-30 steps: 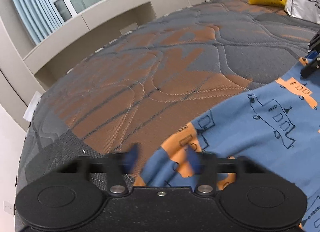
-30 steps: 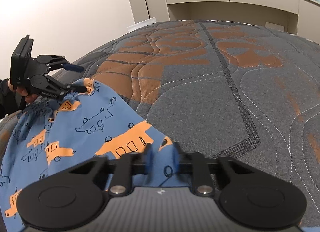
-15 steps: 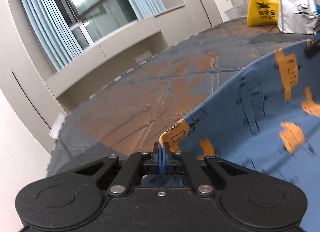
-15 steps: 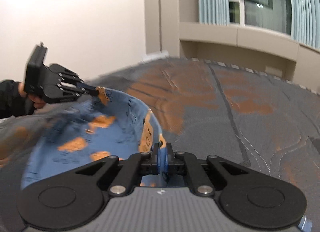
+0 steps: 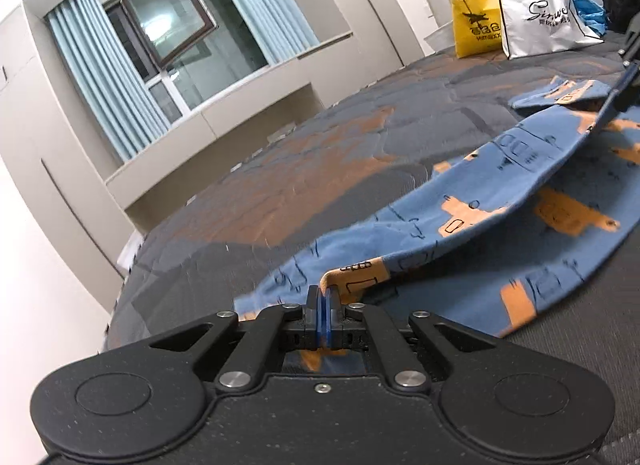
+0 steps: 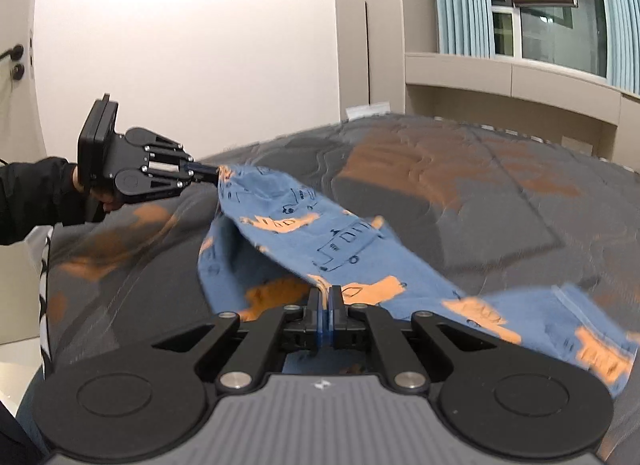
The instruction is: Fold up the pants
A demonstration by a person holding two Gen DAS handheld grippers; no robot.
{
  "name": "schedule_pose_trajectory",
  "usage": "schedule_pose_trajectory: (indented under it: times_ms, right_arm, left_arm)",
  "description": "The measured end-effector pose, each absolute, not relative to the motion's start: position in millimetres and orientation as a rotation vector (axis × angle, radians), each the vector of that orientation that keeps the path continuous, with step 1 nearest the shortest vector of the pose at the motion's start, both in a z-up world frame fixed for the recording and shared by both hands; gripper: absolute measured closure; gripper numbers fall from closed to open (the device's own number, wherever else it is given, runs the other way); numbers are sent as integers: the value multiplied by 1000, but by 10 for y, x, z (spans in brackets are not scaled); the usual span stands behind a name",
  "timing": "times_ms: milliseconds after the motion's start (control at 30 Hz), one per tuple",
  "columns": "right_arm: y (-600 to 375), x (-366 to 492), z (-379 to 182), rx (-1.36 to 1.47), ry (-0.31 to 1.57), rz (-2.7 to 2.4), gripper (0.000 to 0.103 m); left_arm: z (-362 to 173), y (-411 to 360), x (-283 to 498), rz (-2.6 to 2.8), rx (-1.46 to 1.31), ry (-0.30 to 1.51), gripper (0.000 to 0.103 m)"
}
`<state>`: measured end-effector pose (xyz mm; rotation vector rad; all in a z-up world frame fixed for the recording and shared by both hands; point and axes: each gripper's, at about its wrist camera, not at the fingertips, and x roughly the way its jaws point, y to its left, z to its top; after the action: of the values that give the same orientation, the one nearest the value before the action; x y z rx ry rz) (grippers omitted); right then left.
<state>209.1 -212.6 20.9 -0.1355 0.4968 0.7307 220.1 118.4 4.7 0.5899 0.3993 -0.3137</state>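
Blue pants with orange vehicle prints [image 5: 472,205] lie partly on the bed, one edge lifted. My left gripper [image 5: 323,297] is shut on a corner of the pants. In the right wrist view the pants [image 6: 340,241] stretch between both grippers. My right gripper [image 6: 325,297] is shut on the edge of the pants. The left gripper [image 6: 212,176] shows there at the left, held by a hand in a black sleeve, pinching the far corner above the bed. The right gripper [image 5: 618,89] shows dimly at the right edge of the left wrist view.
The grey and orange quilted mattress [image 5: 320,169] spreads under the pants. A yellow bag [image 5: 476,21] and a white bag [image 5: 540,5] stand at the headboard. Window, curtains and a beige ledge [image 6: 512,77] run along the far side. The mattress edge [image 6: 48,305] is at left.
Both grippers shut on the pants' edge, lifted it off the bed, then carried it across, so the lifted layer now hangs over the lower layer.
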Motion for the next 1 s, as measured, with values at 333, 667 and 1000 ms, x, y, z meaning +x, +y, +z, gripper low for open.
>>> schedule_pose_trajectory:
  times_ms: [333, 667, 1000]
  right_arm:
    - [-2006, 1801, 55, -206, 484, 673, 100]
    - [-2129, 1605, -233, -133, 480, 600, 27]
    - [-3538, 1085, -248, 81, 499, 237, 3]
  left_arm:
    - [-121, 1237, 2075, -317, 541, 458, 102]
    - [-44, 976, 1850, -274, 467, 476, 33]
    - [66, -300, 1361, -414, 200, 304, 1]
